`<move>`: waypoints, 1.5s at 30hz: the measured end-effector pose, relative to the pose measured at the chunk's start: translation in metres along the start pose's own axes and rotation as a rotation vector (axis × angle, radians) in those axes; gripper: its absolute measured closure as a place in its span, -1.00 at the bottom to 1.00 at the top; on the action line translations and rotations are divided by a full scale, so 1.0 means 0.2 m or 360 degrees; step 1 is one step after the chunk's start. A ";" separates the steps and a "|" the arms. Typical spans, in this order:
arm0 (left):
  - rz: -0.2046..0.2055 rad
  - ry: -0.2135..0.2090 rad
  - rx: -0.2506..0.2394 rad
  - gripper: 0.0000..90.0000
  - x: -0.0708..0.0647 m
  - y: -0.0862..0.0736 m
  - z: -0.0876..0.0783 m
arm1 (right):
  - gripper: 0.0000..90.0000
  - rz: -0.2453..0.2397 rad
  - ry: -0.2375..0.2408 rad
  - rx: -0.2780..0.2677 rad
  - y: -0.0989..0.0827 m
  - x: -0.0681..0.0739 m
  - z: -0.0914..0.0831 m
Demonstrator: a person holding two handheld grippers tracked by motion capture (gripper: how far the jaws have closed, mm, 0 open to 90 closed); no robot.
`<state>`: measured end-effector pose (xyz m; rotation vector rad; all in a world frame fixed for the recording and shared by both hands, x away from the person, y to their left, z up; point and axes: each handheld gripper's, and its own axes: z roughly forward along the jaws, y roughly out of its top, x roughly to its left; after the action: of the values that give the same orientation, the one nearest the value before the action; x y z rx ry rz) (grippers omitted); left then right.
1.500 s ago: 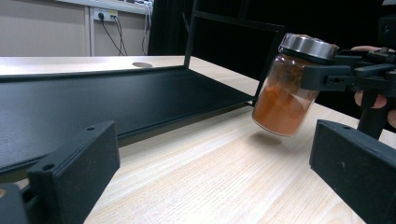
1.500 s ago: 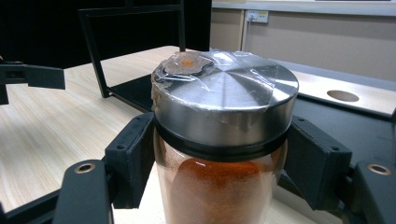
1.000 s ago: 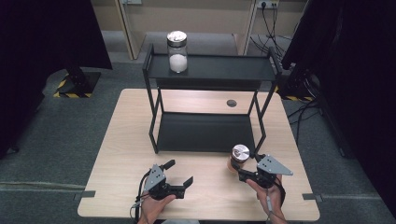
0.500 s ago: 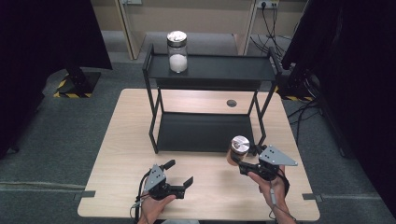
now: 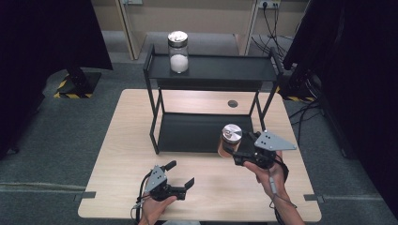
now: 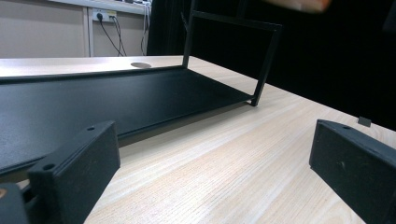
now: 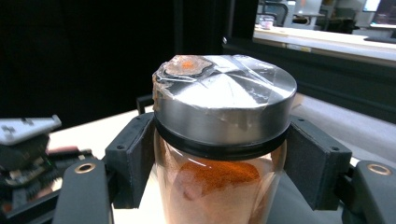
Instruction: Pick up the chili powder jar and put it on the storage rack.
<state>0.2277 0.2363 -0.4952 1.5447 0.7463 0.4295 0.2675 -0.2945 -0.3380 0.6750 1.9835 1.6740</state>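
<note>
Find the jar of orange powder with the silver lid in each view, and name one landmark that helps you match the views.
High view: the orange-powder jar sits right of centre, gripped by the right gripper before the black shelf rack.
Left gripper view: not in it.
Right gripper view: centre, filling the frame, clamped between the jaws.
Shared landmark: the black shelf rack.

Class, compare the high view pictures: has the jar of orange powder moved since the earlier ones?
Yes. The jar of orange powder, clamped in the right tool, has risen; against the black shelf rack it now overlaps the lower shelf's front edge instead of sitting below it.
</note>
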 end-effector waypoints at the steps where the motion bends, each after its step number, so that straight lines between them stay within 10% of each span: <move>1: 0.0003 0.0000 0.0001 -0.98 0.00 0.00 0.00 | -0.32 -0.0004 0.0010 -0.0002 0.02 0.00 0.01; 45: -0.0013 -0.0009 -0.0009 -0.98 0.01 0.00 -0.01 | -0.31 -0.0034 0.0092 0.0012 0.80 -0.10 0.31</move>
<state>0.2272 0.2386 -0.4947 1.5364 0.7465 0.4207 0.3343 -0.2374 -0.1893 0.6125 2.0305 1.6927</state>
